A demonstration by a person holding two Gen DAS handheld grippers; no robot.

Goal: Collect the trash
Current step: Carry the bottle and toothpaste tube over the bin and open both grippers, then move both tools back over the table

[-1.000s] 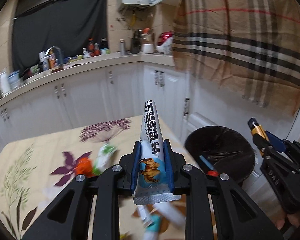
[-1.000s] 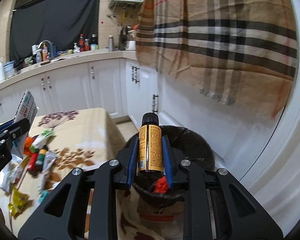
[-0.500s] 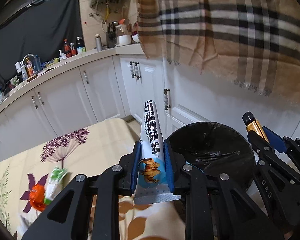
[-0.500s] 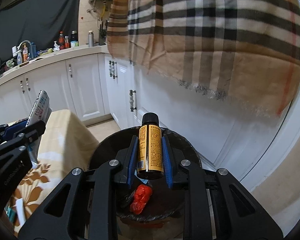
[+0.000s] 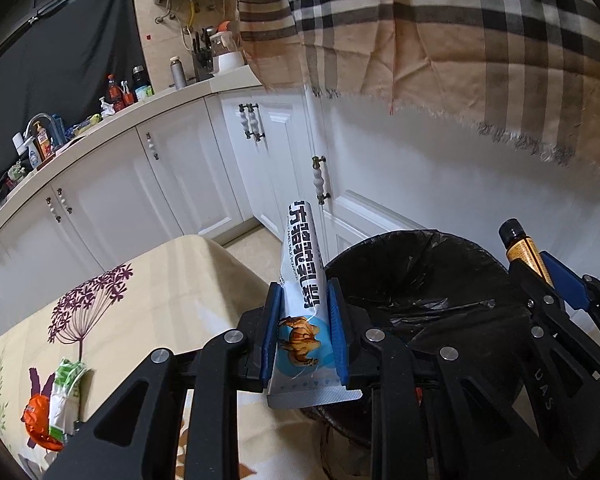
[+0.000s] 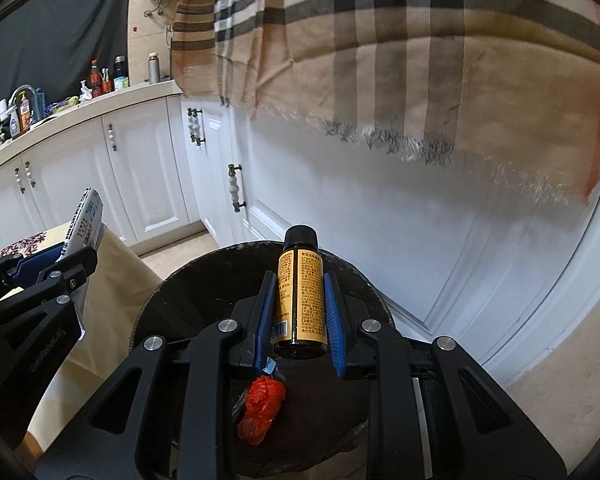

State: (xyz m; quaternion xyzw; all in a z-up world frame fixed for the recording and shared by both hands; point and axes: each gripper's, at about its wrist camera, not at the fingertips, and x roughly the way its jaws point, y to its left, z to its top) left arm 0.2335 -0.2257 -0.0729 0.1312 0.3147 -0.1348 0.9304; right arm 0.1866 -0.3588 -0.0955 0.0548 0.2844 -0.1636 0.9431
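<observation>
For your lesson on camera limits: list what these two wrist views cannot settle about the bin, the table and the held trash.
- Bin contents: right wrist view, the right gripper and bottle cover most; only a red scrap shows.
- Table trash: left wrist view, cut off by the edge and the left gripper.
- Sachet small print: too small.

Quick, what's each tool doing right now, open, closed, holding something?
Left tool: closed on a white milk powder sachet.
Right tool: closed on a small brown bottle with a yellow label.
</observation>
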